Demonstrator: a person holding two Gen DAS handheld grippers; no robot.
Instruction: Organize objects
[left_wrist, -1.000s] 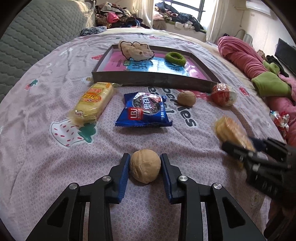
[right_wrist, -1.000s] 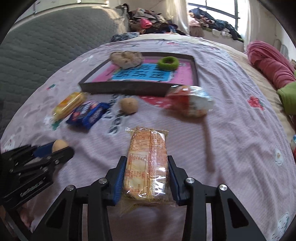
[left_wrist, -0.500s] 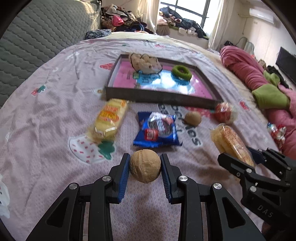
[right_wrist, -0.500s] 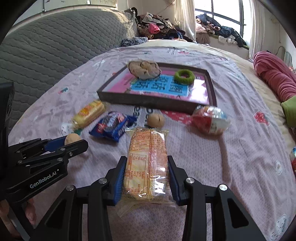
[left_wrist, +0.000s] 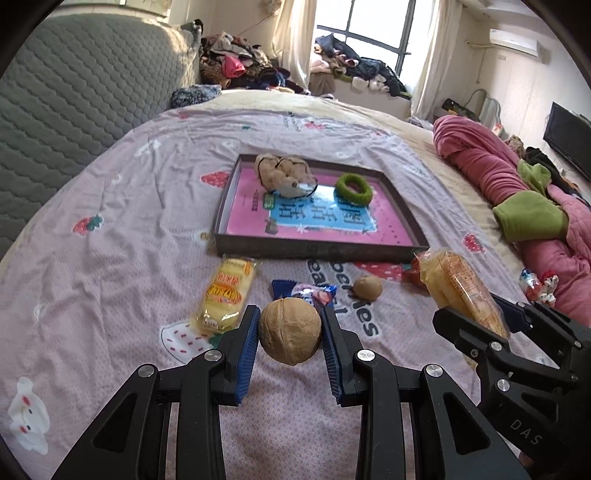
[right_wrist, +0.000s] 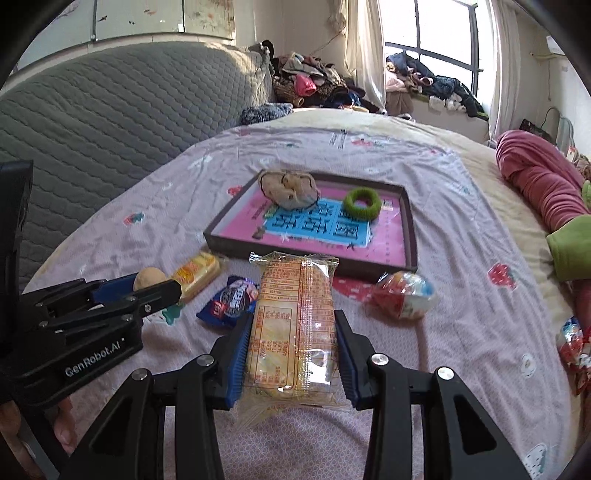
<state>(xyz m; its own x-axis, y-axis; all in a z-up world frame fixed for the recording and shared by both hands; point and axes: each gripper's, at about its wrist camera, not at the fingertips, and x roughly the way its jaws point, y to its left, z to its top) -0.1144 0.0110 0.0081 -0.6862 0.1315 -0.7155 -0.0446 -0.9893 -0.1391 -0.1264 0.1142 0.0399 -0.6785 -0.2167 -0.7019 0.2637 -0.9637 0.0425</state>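
Observation:
My left gripper (left_wrist: 290, 319) is shut on a walnut (left_wrist: 290, 331) and holds it above the bedsheet. My right gripper (right_wrist: 293, 323) is shut on a clear-wrapped biscuit pack (right_wrist: 293, 328), also lifted; that pack (left_wrist: 460, 291) shows at the right of the left wrist view. Ahead lies a dark-rimmed tray (left_wrist: 317, 251) with a pink and blue floor, holding a beige scrunchie (left_wrist: 282, 173) and a green ring (left_wrist: 352, 188). On the sheet in front of the tray lie a yellow snack pack (left_wrist: 227, 291), a blue cookie pack (right_wrist: 231, 301), a second walnut (left_wrist: 367, 287) and a red-and-white wrapped snack (right_wrist: 404, 293).
The bed's grey quilted headboard (right_wrist: 110, 110) runs along the left. A pink and green quilt (left_wrist: 517, 192) lies bunched at the right. Small wrapped sweets (left_wrist: 535, 282) lie near it. Piled clothes (right_wrist: 314, 85) sit beyond the bed by the window.
Both grippers have risen with their loads, the walnut and the biscuit pack, off the sheet. The tray and loose snacks now sit lower and farther in both views.

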